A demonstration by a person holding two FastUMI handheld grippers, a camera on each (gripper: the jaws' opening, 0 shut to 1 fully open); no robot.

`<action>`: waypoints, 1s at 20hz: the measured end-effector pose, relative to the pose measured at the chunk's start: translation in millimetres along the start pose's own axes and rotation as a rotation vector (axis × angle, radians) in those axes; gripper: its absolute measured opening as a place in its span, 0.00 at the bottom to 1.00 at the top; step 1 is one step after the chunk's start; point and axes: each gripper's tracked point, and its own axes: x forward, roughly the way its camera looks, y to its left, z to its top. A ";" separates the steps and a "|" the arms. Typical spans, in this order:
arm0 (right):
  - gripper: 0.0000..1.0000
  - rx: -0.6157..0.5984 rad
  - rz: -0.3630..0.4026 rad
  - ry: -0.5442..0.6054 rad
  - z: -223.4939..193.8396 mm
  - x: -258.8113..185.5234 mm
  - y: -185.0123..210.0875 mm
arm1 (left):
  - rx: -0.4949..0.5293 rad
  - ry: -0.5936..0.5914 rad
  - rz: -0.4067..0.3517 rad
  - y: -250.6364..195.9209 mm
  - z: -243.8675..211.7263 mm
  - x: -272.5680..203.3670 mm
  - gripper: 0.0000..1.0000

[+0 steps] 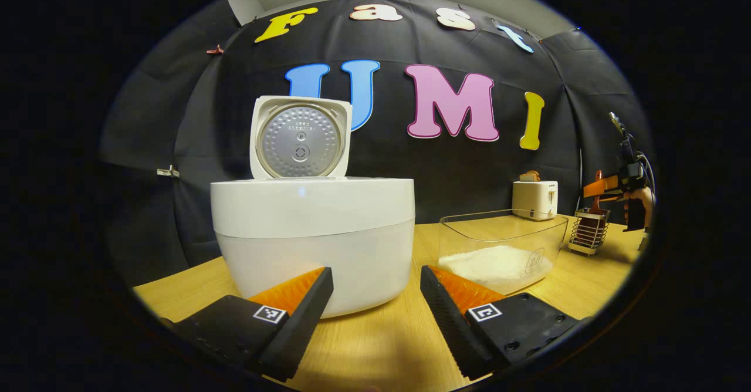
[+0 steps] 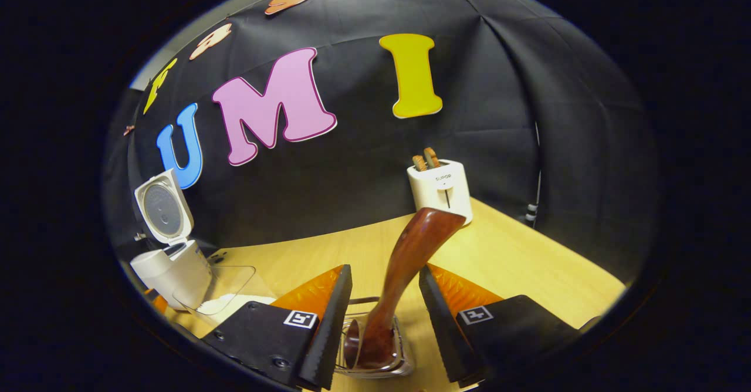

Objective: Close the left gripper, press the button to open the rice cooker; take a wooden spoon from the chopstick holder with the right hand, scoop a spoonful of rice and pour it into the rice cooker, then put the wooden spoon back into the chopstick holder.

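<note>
The white rice cooker [image 1: 311, 233] stands on the wooden table with its lid [image 1: 300, 138] swung up. My left gripper [image 1: 375, 304] is open just in front of it, with nothing between its fingers. In the right gripper view, the brown wooden spoon [image 2: 410, 263] stands in the wire chopstick holder [image 2: 375, 348]. My right gripper [image 2: 384, 310] is open, one finger on each side of the spoon's handle, neither pressing on it. The clear box of white rice [image 1: 501, 251] sits right of the cooker. The right gripper [image 1: 610, 188] hangs over the holder [image 1: 588, 230] at the far right.
A white toaster [image 2: 441, 189] with toast in its slots stands at the back by the cloth wall. The rice cooker [image 2: 170, 263] and the rice box [image 2: 226, 292] lie to the left in the right gripper view. Bare table [image 2: 528, 263] stretches right of the holder.
</note>
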 end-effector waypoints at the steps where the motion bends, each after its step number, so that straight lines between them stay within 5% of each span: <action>1: 0.77 -0.027 -0.029 -0.026 6.0 -6.2 -6.0 | 0.016 0.004 0.006 -0.9 -1.3 0.8 0.96; 9: 0.82 -0.258 -0.080 -0.234 51.6 -85.7 7.8 | 0.174 0.017 -0.037 -23.1 7.3 -8.7 0.97; 16: 0.83 -0.283 0.098 -0.275 52.1 -107.7 94.2 | -0.007 -0.202 -0.082 -23.1 107.6 -48.5 0.96; 20: 0.86 -0.309 0.241 -0.277 31.9 -112.3 153.2 | 0.049 -0.315 0.034 22.4 186.9 -51.8 0.96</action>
